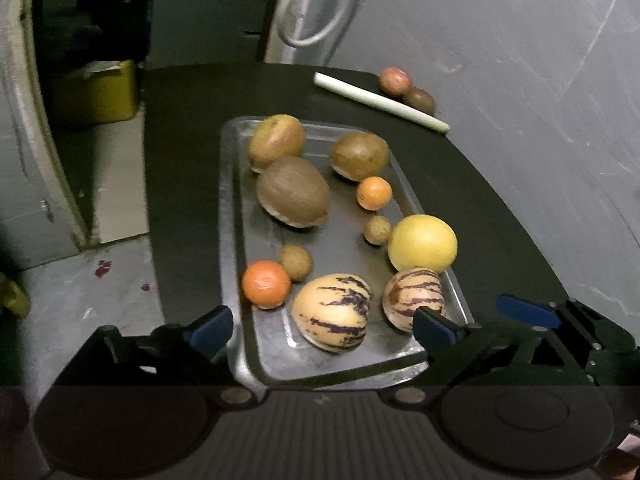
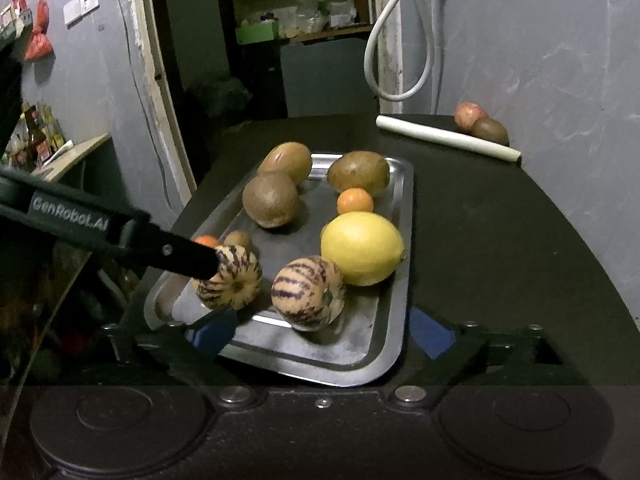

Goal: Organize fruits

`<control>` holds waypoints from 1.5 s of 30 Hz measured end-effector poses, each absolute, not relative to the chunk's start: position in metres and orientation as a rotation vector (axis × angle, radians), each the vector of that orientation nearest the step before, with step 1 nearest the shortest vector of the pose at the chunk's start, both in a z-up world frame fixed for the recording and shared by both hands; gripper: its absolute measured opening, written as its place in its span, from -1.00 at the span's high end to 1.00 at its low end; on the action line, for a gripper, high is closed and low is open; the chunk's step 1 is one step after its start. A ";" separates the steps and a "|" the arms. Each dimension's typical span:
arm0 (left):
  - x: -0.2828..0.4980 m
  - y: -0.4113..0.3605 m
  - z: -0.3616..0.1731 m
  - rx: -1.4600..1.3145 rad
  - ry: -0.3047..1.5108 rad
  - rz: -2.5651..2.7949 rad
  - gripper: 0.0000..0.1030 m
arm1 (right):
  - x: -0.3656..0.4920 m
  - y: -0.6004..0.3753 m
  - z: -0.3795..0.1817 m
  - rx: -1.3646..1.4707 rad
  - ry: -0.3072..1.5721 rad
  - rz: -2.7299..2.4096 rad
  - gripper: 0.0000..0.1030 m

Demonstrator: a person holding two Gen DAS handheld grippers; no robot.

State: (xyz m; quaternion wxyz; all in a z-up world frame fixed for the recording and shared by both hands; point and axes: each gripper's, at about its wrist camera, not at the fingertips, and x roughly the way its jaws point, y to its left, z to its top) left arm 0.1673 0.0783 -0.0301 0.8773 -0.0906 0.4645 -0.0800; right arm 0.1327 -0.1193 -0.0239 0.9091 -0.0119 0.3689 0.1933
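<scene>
A steel tray [image 1: 236,184] [image 2: 392,320] on a black table holds several fruits: three brown kiwis [image 1: 294,192], two oranges [image 1: 266,284], a yellow lemon [image 1: 422,243] [image 2: 362,248], two striped pepino melons [image 1: 332,312] [image 2: 306,294] and two small brown fruits [image 1: 296,262]. My left gripper [image 1: 322,330] is open and empty, its fingers either side of the near striped melon. My right gripper [image 2: 320,338] is open and empty at the tray's near edge. The left gripper's arm [image 2: 120,236] crosses the right wrist view and touches the other striped melon [image 2: 232,284].
A white tube [image 1: 380,102] [image 2: 448,138] lies at the table's far right, with a pink fruit [image 1: 394,80] [image 2: 468,116] and a brown fruit [image 1: 419,100] [image 2: 490,130] behind it. A grey wall runs on the right. A doorway and a shelf lie on the left.
</scene>
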 end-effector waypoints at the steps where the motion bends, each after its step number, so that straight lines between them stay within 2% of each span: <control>1: 0.165 0.079 -0.029 -0.193 0.965 -0.156 -0.93 | 0.132 -0.121 -0.022 -0.018 0.756 0.396 -0.92; 4: 0.158 0.082 -0.025 -0.213 0.955 -0.129 -0.94 | 0.130 -0.125 -0.016 -0.011 0.739 0.391 -0.99; 20: 0.113 0.081 -0.009 -0.270 0.868 0.043 -0.99 | 0.115 -0.166 0.004 0.027 0.708 0.377 -0.99; 45: 0.024 0.032 0.000 -0.220 0.793 0.171 -0.99 | 0.053 -0.220 0.012 0.012 0.658 0.425 -0.99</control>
